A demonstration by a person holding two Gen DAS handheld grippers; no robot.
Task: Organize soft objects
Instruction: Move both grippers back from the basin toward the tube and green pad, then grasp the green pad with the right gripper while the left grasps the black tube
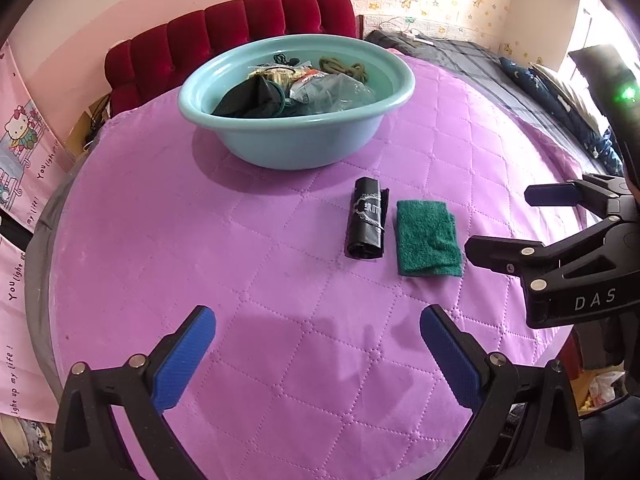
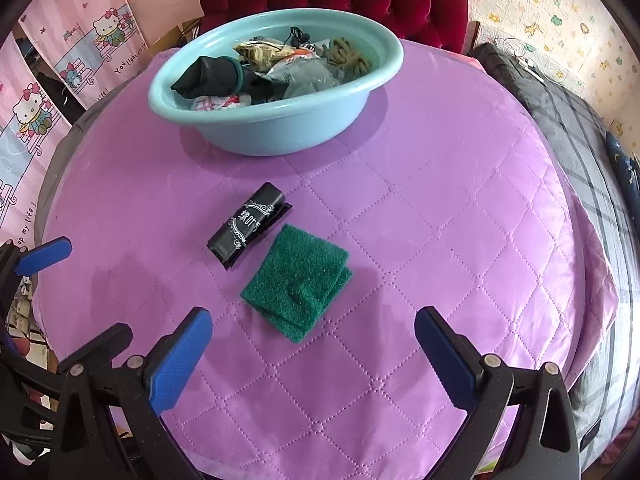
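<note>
Two soft items lie mid-frame below the basin [image 2: 276, 120]: a green scouring pad [image 2: 298, 282] and black bag roll [image 2: 248, 226], just beside each other. Both the right gripper [image 2: 312, 354] and left gripper [image 1: 318, 352] hover spread and empty. Best to straddle the pad squarely and pinch both folded layers.

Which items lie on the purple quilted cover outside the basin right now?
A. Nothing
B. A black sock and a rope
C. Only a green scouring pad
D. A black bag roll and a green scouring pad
D: the black bag roll and green scouring pad lie side by side on the purple cover, in front of the basin.
</note>
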